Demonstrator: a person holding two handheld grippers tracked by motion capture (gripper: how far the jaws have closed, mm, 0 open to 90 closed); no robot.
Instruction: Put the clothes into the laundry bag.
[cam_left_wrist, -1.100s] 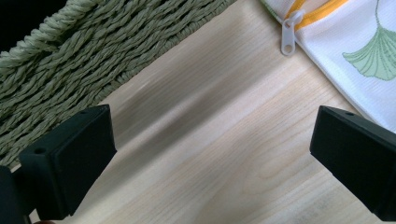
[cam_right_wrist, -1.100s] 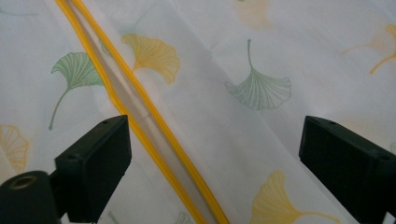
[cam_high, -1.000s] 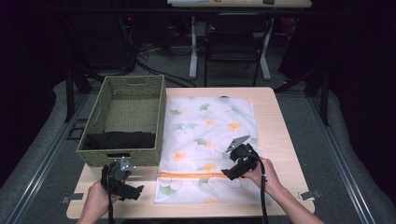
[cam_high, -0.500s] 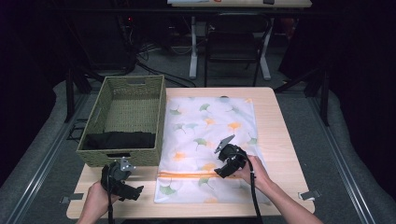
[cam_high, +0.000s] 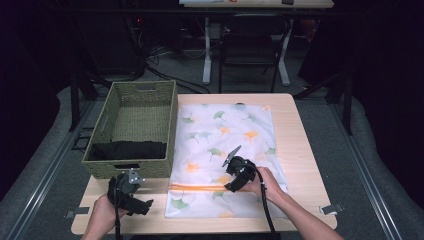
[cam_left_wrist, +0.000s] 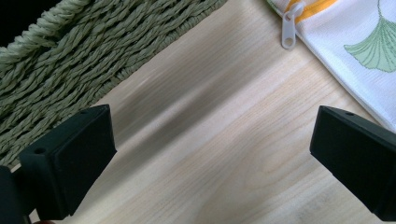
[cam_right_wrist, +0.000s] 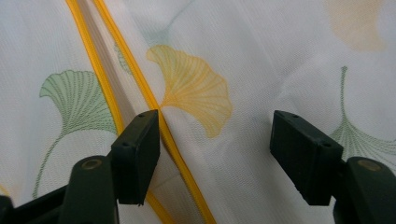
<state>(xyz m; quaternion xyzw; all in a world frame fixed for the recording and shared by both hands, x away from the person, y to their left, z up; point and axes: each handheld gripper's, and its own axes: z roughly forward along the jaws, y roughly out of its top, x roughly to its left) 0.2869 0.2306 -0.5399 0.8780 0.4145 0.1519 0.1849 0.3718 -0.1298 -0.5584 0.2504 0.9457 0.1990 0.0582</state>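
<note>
The right gripper (cam_high: 231, 175) sits low-centre on the mesh laundry bag (cam_high: 225, 135), jaws just closing but still apart over the orange zipper (cam_right_wrist: 159, 126), fabric unpinched; left gripper (cam_high: 131, 196), bottom left, is released, fingertips cropped.

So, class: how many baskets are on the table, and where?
1. The basket sits on the left half of the table, beside the mesh bag, with dark cloth in its near end. Nothing suggests another is hidden.
</note>
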